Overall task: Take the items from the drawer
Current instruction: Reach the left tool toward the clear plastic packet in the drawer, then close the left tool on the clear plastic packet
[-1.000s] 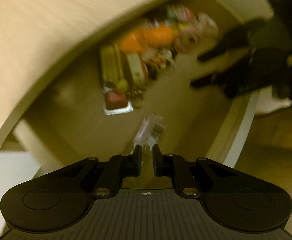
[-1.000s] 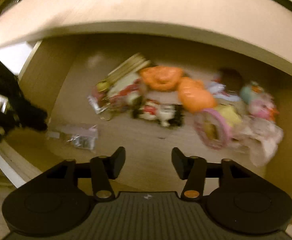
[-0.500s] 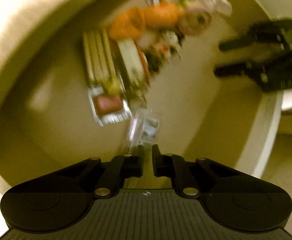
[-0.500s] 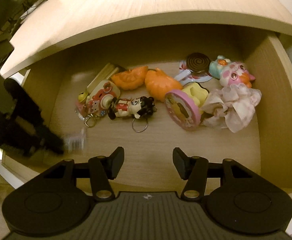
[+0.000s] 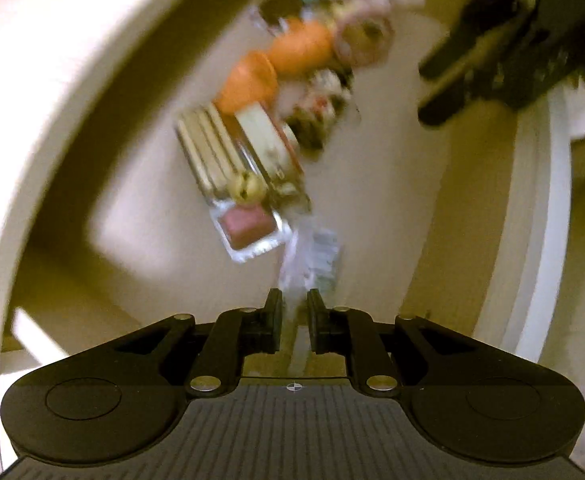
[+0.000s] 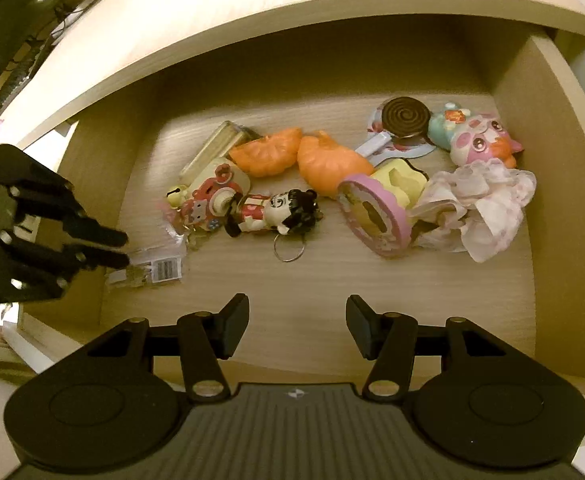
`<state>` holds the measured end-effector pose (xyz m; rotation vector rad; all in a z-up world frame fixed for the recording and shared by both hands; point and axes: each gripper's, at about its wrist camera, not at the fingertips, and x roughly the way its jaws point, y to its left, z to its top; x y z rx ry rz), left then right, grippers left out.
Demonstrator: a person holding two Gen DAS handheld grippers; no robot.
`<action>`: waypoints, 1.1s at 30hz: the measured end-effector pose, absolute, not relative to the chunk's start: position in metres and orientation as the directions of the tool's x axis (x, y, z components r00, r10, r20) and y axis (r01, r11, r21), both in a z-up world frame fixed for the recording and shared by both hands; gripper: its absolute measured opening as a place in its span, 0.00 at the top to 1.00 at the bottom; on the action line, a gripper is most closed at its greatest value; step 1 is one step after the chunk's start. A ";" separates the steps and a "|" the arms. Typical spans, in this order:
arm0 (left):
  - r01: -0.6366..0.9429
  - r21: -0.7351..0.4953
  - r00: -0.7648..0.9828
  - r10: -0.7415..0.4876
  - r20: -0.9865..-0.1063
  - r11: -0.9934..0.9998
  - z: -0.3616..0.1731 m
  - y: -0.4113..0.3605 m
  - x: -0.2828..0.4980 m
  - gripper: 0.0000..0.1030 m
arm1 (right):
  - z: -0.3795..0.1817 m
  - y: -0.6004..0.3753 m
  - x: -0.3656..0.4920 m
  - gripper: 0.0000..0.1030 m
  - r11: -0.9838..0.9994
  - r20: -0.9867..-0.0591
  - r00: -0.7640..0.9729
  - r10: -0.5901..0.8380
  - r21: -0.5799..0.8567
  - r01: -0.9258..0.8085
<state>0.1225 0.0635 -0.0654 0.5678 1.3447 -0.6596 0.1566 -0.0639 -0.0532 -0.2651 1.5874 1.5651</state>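
Note:
The open wooden drawer (image 6: 548, 184) holds a heap of small toys. A small clear packet (image 6: 152, 270) with a barcode lies at the drawer's front left. My left gripper (image 6: 122, 248) comes in from the left and is shut on the packet's edge. In the blurred left wrist view the packet (image 5: 312, 256) sticks out between the narrow fingers of the left gripper (image 5: 294, 304). My right gripper (image 6: 296, 320) hangs open over the drawer's front, with nothing between its fingers. It also shows as a dark blur, the right gripper (image 5: 472, 72).
Further in lie a doll keychain (image 6: 280, 212), two orange pieces (image 6: 304, 156), a pink round toy (image 6: 376, 216), a frilly cloth (image 6: 480, 200), a spiral lollipop (image 6: 406, 118), a cat figure (image 6: 480, 144) and a stick box (image 6: 212, 148). The desktop (image 6: 252, 12) overhangs the back.
The right wrist camera has pulled back and steadied, showing the whole drawer. The left gripper has pushed further into the drawer's front left, staying on the packet.

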 end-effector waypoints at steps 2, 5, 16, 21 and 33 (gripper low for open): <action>0.709 -0.039 0.059 -0.114 -0.992 0.704 -0.070 0.063 0.125 0.85 | -0.052 -0.061 0.160 0.48 0.185 -0.683 -0.609 0.403 0.713 -0.677; 0.710 -0.041 0.060 -0.118 -0.991 0.703 -0.071 0.062 0.132 0.83 | -0.054 -0.056 0.162 0.48 0.178 -0.683 -0.619 0.389 0.714 -0.677; 0.706 -0.002 0.117 -0.119 -0.986 0.708 -0.068 0.060 0.149 0.70 | -0.050 -0.048 0.168 0.47 0.175 -0.696 -0.621 0.361 0.705 -0.688; 0.693 -0.010 0.124 -0.132 -0.983 0.721 -0.067 0.060 0.159 0.67 | -0.047 -0.049 0.168 0.47 0.164 -0.703 -0.617 0.353 0.696 -0.699; 0.563 0.019 0.228 -0.133 -0.965 0.826 -0.065 0.067 0.193 0.65 | -0.050 -0.051 0.163 0.47 0.151 -0.733 -0.597 0.325 0.664 -0.733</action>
